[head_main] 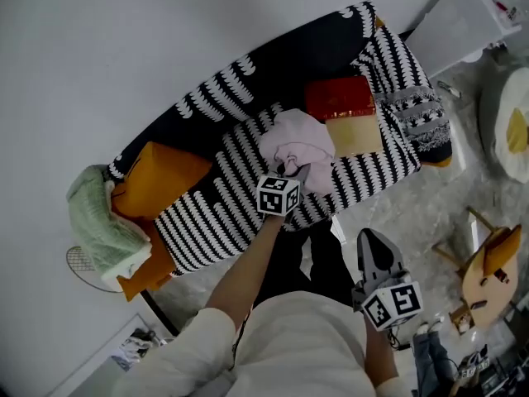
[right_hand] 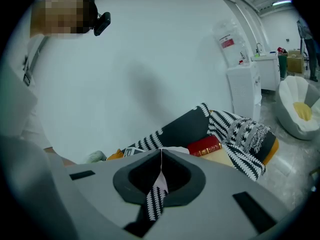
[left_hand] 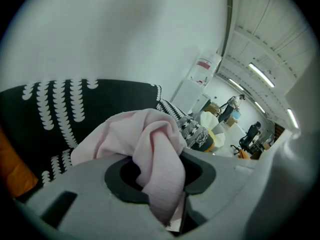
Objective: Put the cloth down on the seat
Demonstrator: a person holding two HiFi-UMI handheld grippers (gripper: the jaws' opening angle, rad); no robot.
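We are at the letting-go stage, as we read it. The pink cloth [head_main: 293, 141] already lies bunched on the striped seat [head_main: 223, 209] of the sofa, near the middle. It sits just beside the tan cushion [head_main: 354, 133] and the red box [head_main: 339, 98].

Our left gripper [head_main: 295, 173] reaches in from the front edge of the seat. It is about half closed, with one thick fold of the cloth running down between the jaws. In the left gripper view the fold narrows where the jaws meet it, so we judge it is pinched rather than lying loose.

Our right gripper [head_main: 372, 241] hangs back by our body, well apart from the sofa. Its jaws are together and nothing is between them.

To finish well, we keep the left gripper low, so that the weight of the cloth rests on the seat before we let go. We spread the jaws wide enough that the fold drops free on its own. Soft fabric like this tends to cling to the pads.

We then draw the gripper straight back toward the seat's front edge, not upward, so that a snagged fold does not lift the whole bundle. If the cloth trails after the jaws, we pause and open wider instead of tugging.

The bundle sits well in from the front edge, so it seems unlikely to slide off. The right gripper has no part in this step and stays clear.
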